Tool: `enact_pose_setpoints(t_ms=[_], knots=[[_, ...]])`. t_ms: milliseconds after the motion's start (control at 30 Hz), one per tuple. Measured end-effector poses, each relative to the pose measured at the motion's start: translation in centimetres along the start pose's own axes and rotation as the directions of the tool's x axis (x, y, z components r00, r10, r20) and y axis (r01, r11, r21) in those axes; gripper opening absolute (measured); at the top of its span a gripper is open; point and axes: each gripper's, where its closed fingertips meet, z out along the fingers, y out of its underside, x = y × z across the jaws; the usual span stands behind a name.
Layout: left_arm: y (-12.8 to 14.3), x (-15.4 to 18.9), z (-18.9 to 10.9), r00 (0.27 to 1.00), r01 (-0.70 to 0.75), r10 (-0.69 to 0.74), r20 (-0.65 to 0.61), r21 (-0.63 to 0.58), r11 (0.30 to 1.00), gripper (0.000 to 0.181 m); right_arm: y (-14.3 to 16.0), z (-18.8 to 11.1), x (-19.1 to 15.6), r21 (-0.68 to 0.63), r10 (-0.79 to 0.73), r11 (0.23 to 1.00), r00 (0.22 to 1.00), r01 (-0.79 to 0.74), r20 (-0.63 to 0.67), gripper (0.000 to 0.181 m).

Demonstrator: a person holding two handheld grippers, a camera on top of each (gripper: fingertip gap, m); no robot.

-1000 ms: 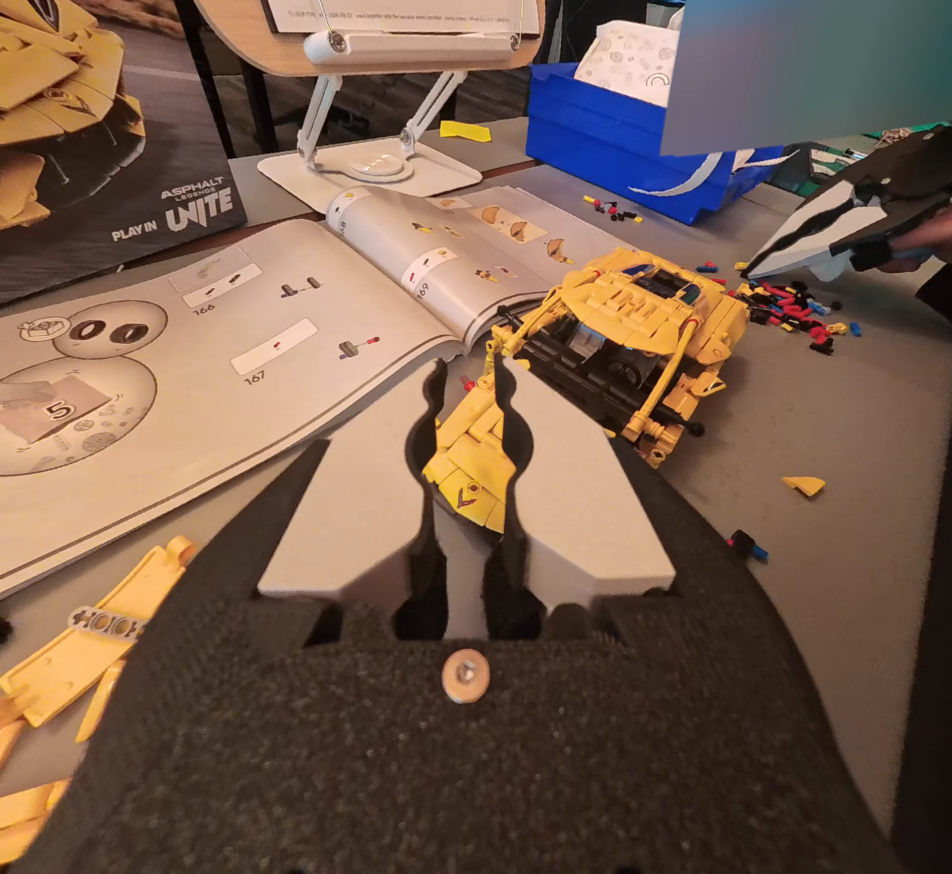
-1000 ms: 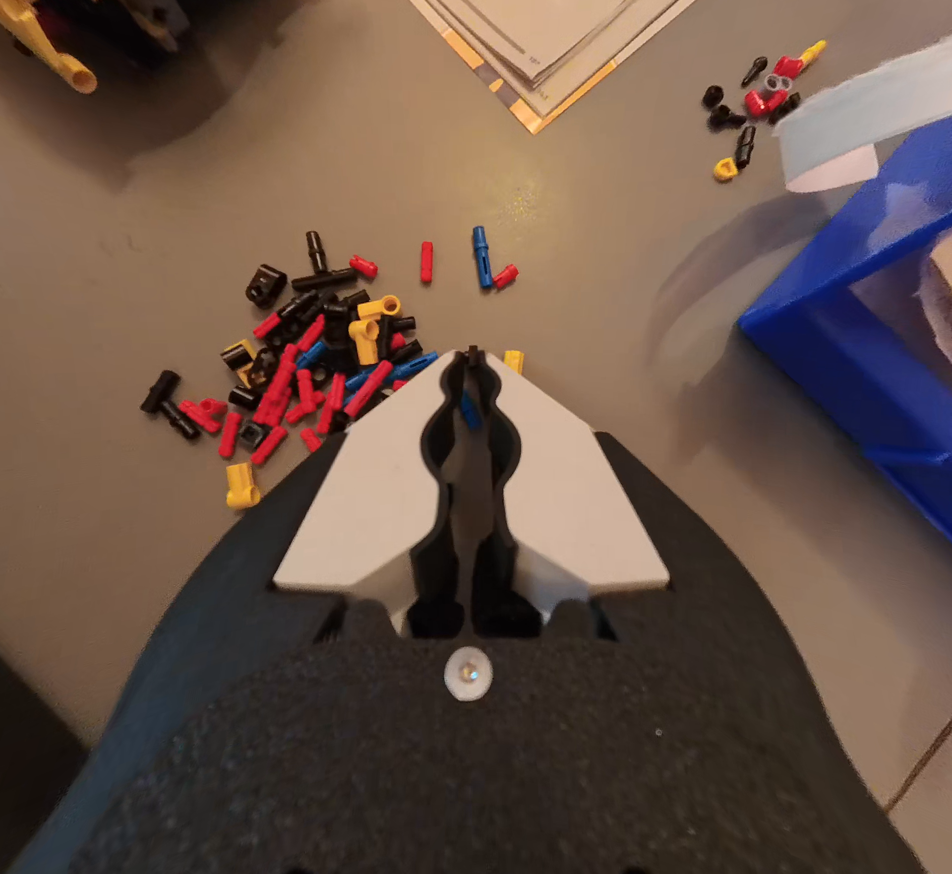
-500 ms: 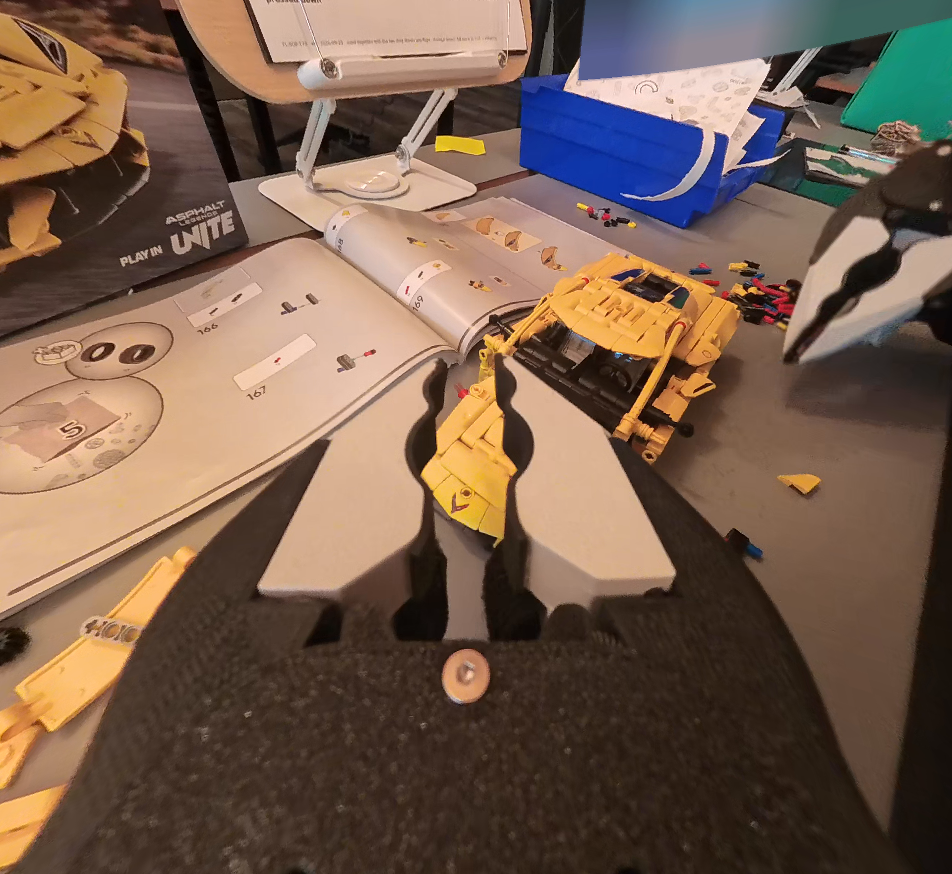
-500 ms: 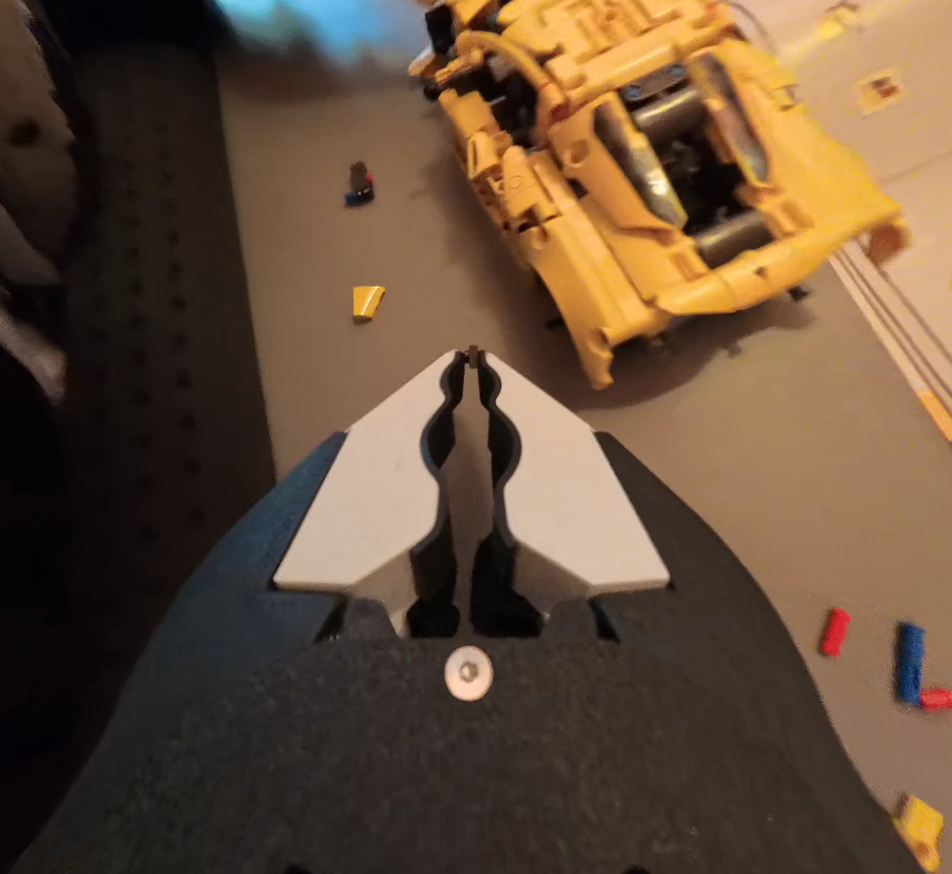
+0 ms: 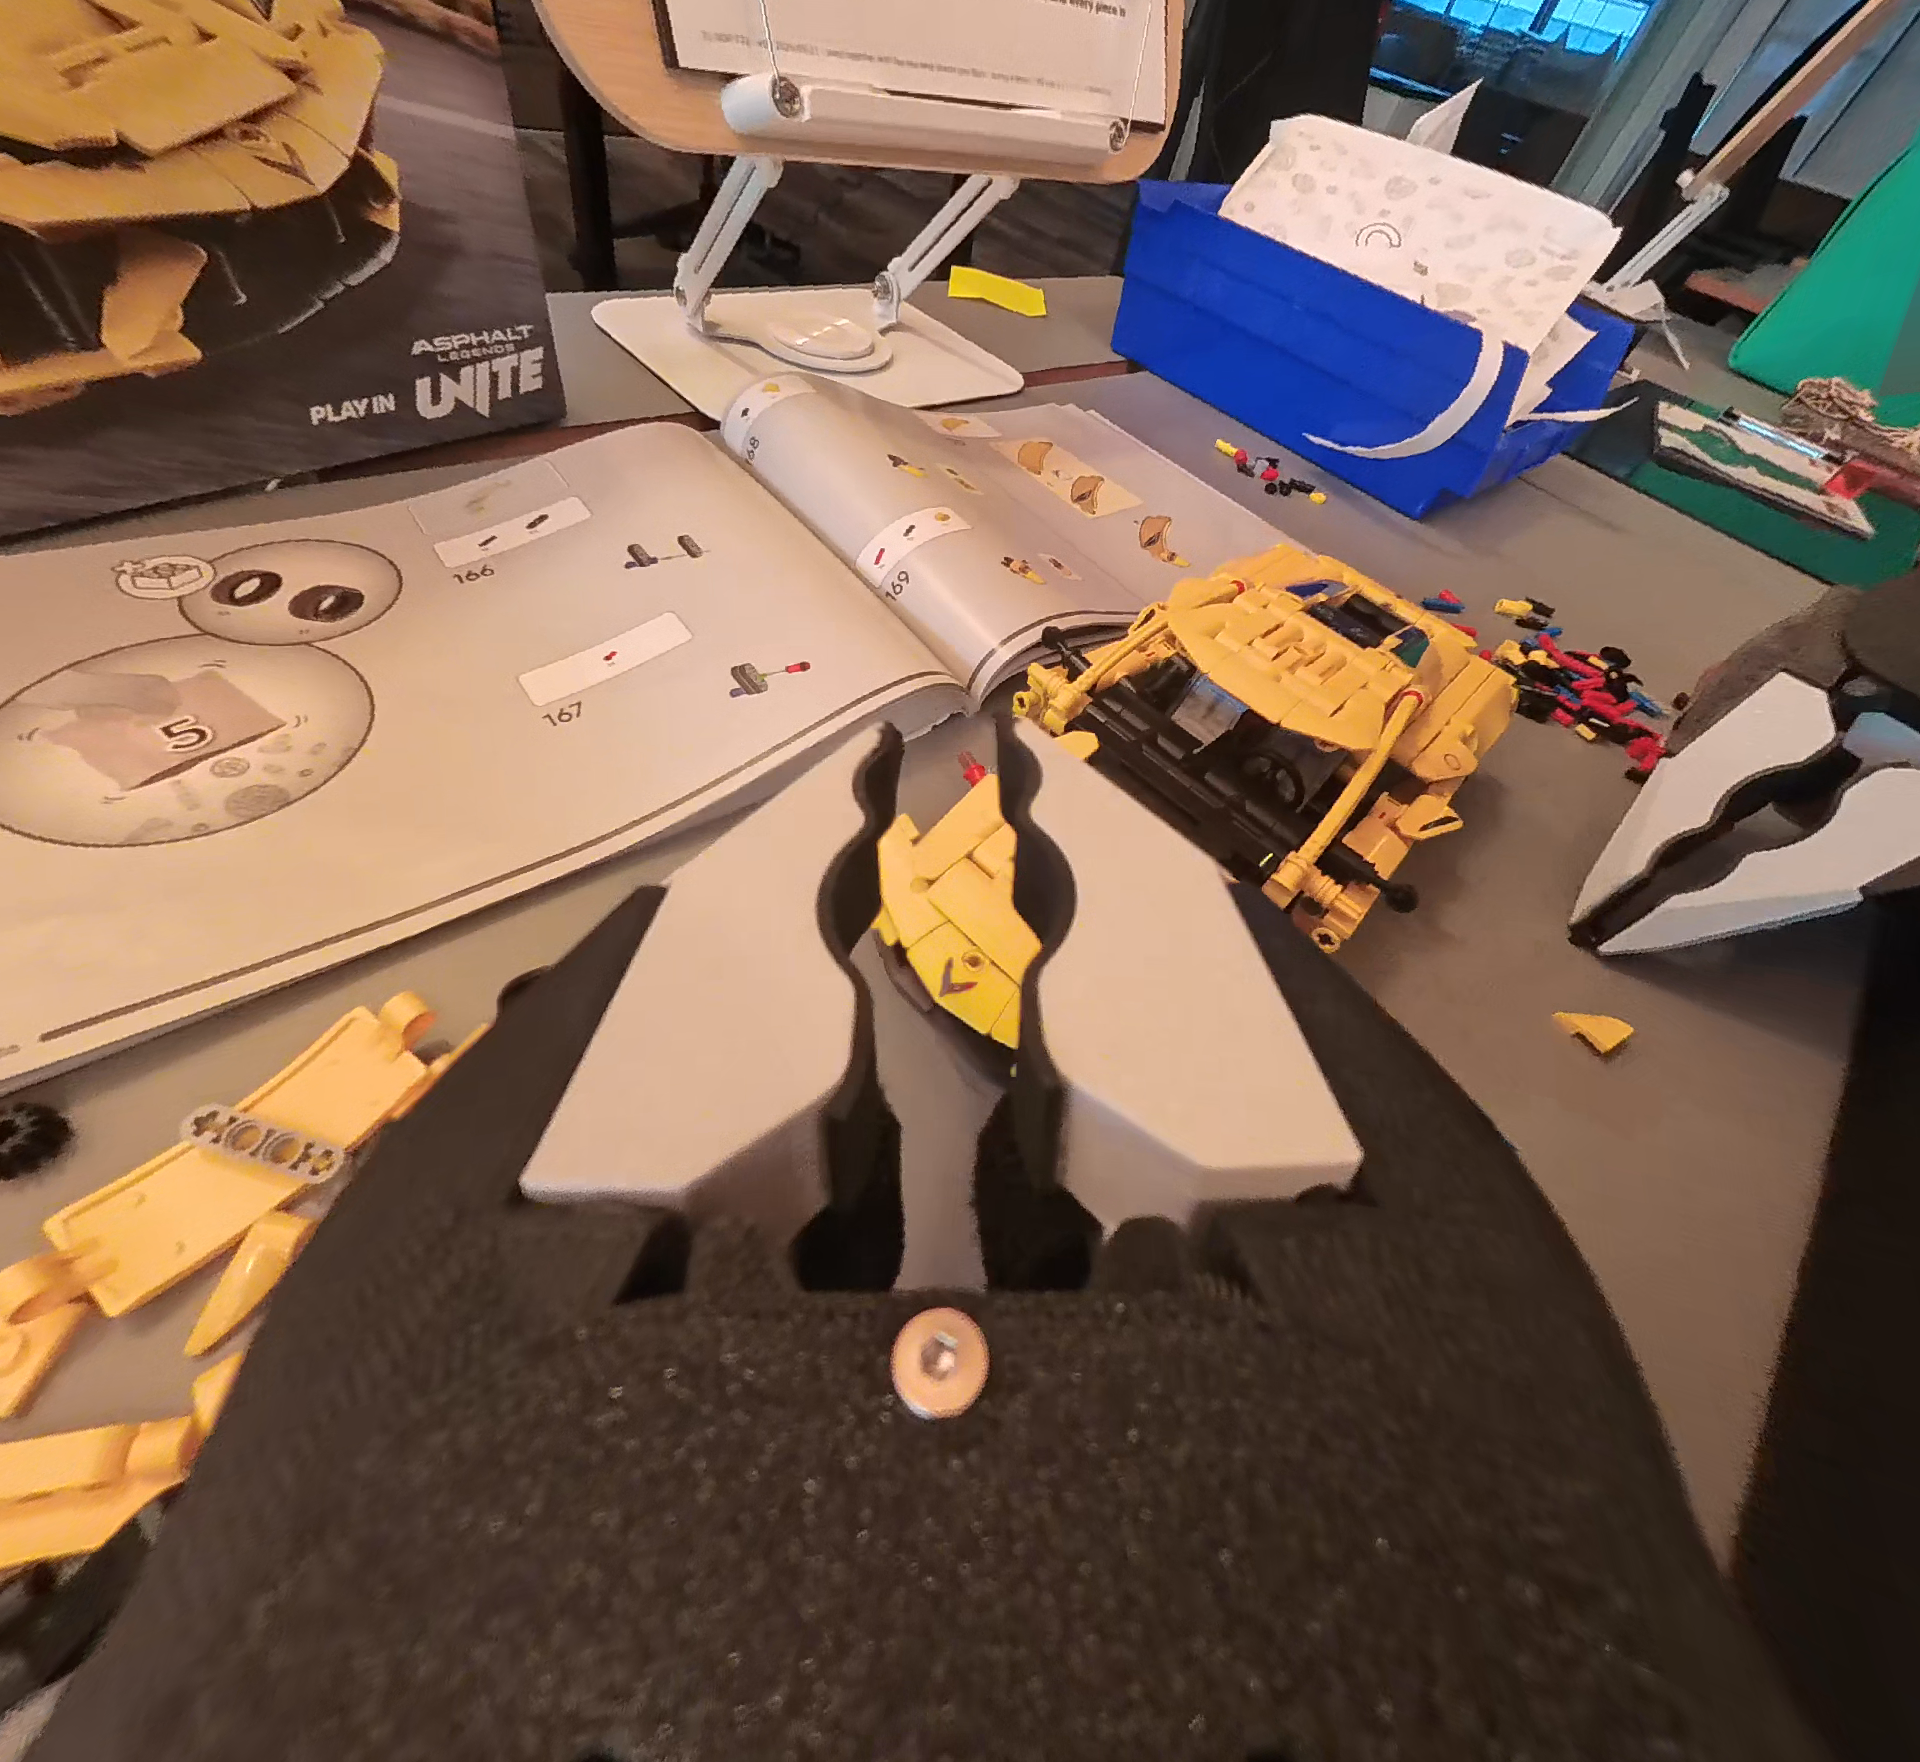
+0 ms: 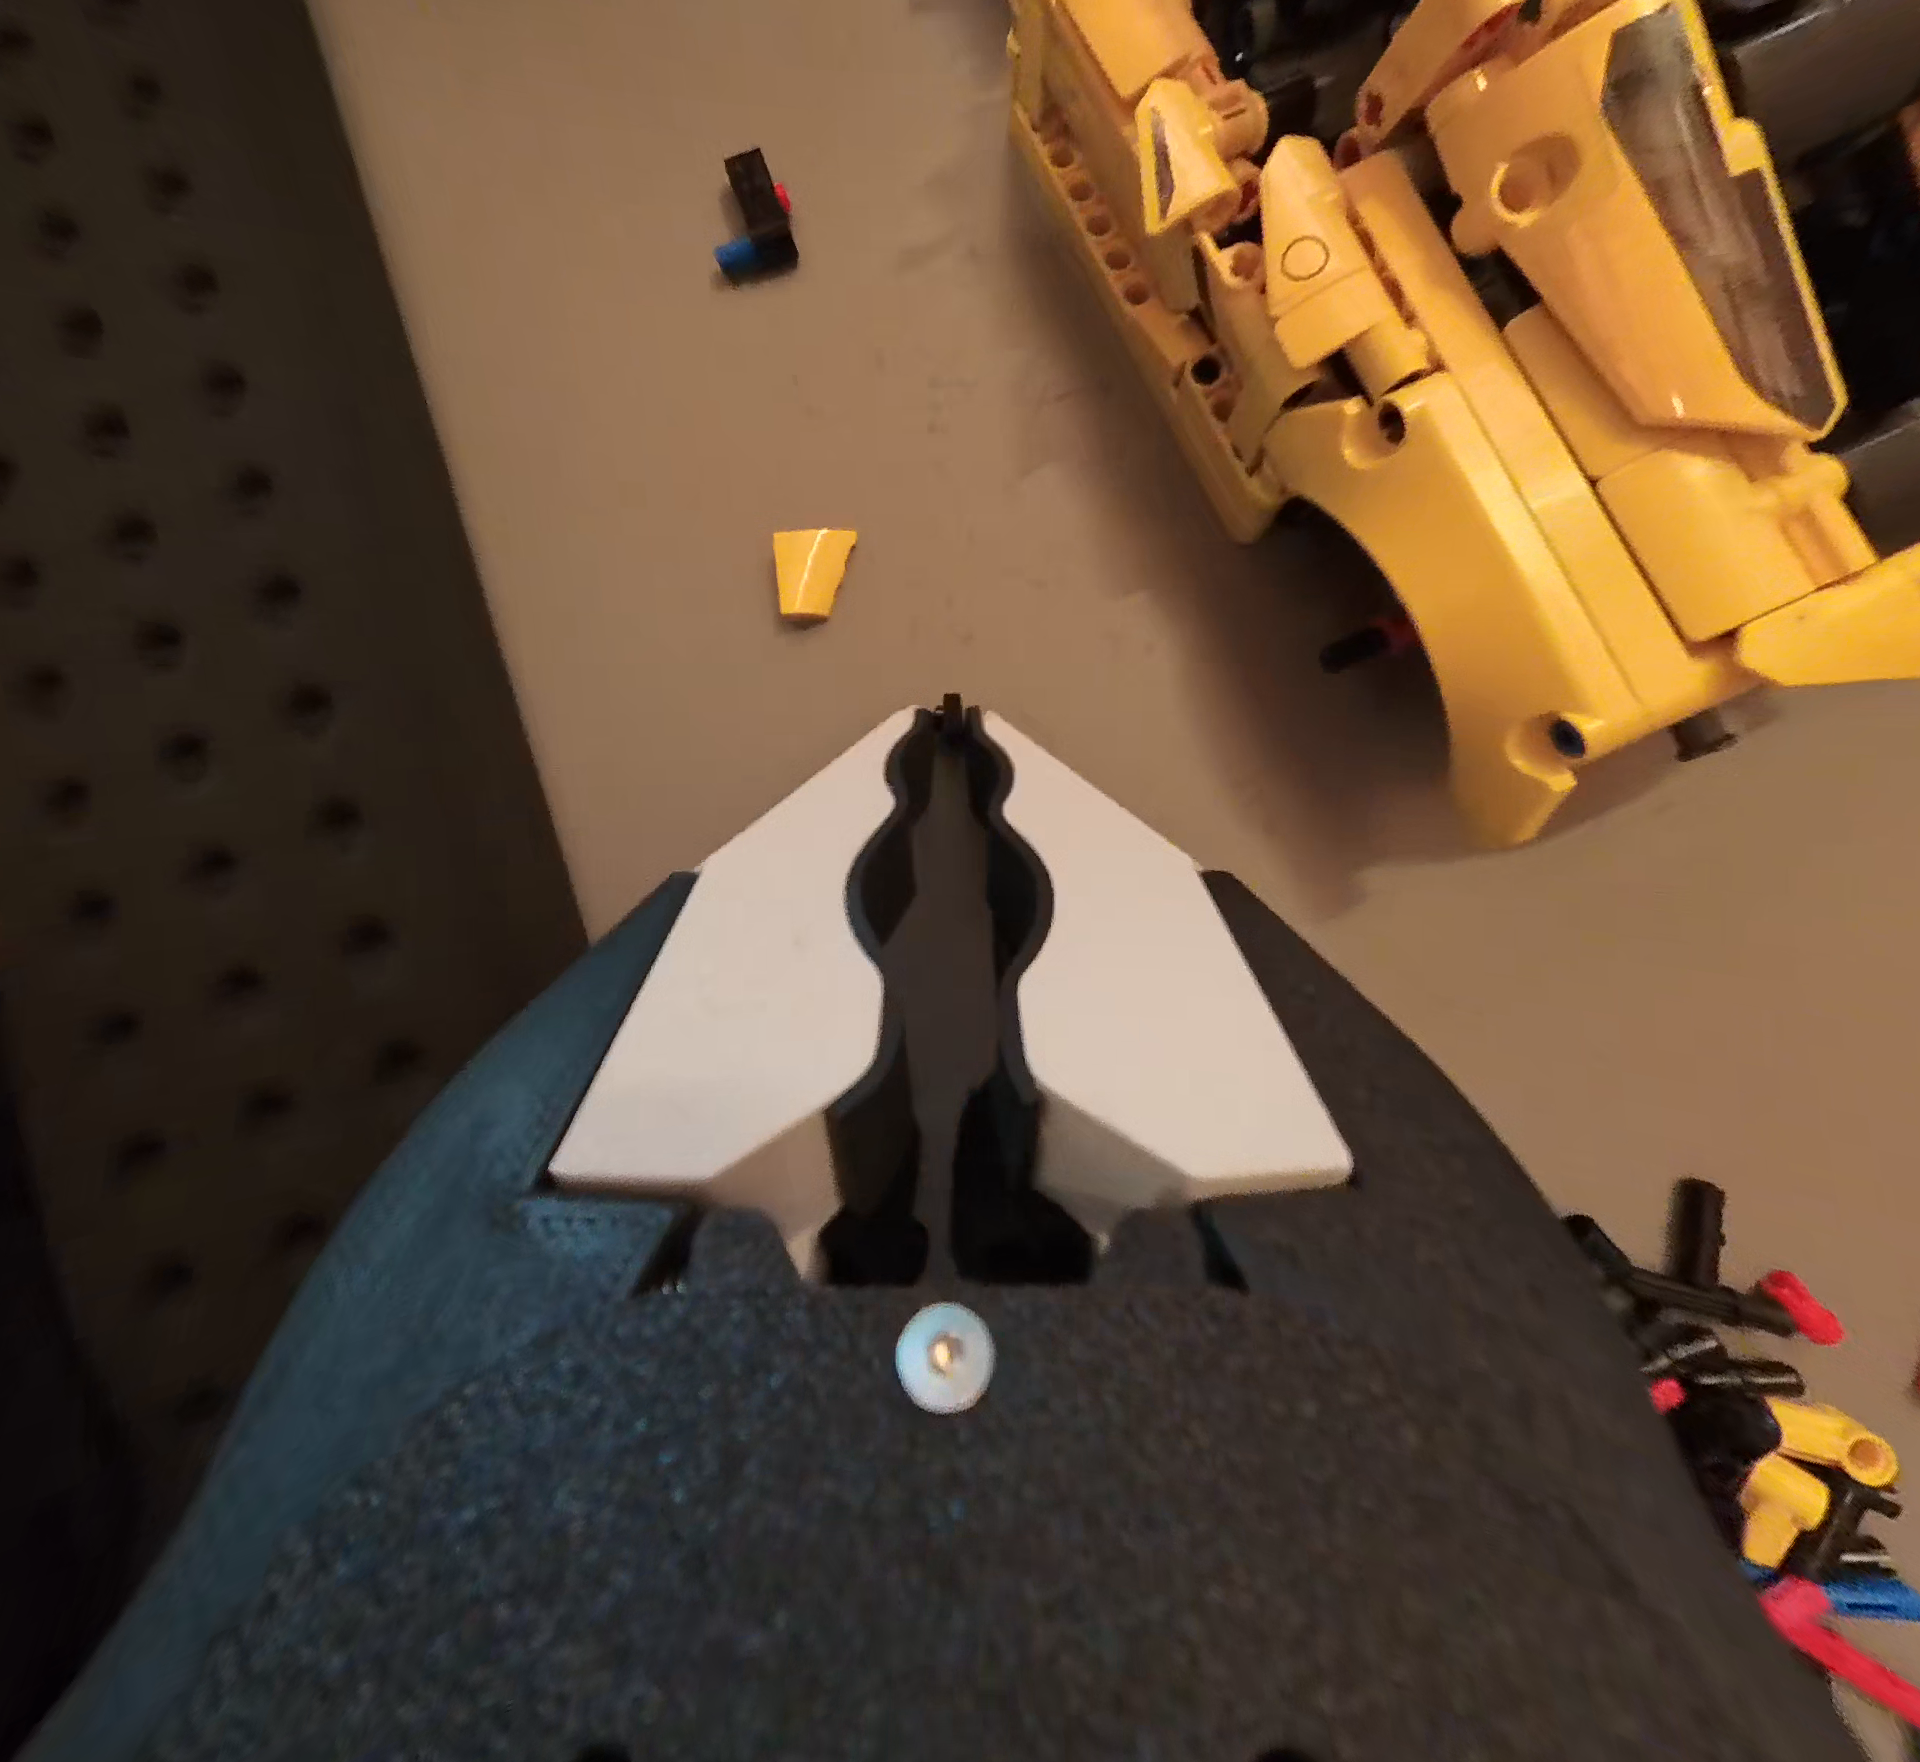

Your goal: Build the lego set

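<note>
My left gripper (image 5: 951,741) is shut on a yellow lego panel assembly (image 5: 956,923) and holds it above the table, just in front of the partly built yellow car (image 5: 1278,715). My right gripper (image 6: 948,710) is shut, with a small black pin (image 6: 949,702) pinched at its tips. It hovers over the table beside the car (image 6: 1507,362). It also shows in the left wrist view (image 5: 1590,933), to the right of the car. A pile of red, black, blue and yellow pins (image 5: 1579,673) lies behind the car.
The open instruction booklet (image 5: 468,673) lies left of the car, with the set box (image 5: 208,154), a sheet stand (image 5: 883,50) and a blue bin (image 5: 1351,362) behind. Loose yellow panels (image 5: 208,1193) lie front left. A yellow wedge (image 6: 810,569) and a black-blue piece (image 6: 758,216) lie near the right gripper. My right fingertips sit around 25 cm from my left ones.
My right gripper has left the pin pile with a small black pin and swung over to the car's side. My left gripper has shifted slightly, still holding the yellow assembly.
</note>
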Motion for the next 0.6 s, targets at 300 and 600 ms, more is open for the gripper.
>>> enact_pose_setpoints(t_ms=[300, 600], knots=[[0.5, 0.8, 0.2, 0.999, -0.042, 0.041, -0.006, -0.022, 0.999, 0.018, -2.9, 0.1, -2.5, 0.108, -0.031, 0.994, 0.999, 0.033, -0.019, 0.016], [0.4, 2.5, 0.2, 0.993, -0.092, 0.092, -0.070, -0.010, 0.996, 0.018, -2.7, 1.6, -2.3, 0.084, -0.052, 0.995, 0.996, 0.058, -0.068, 0.010]])
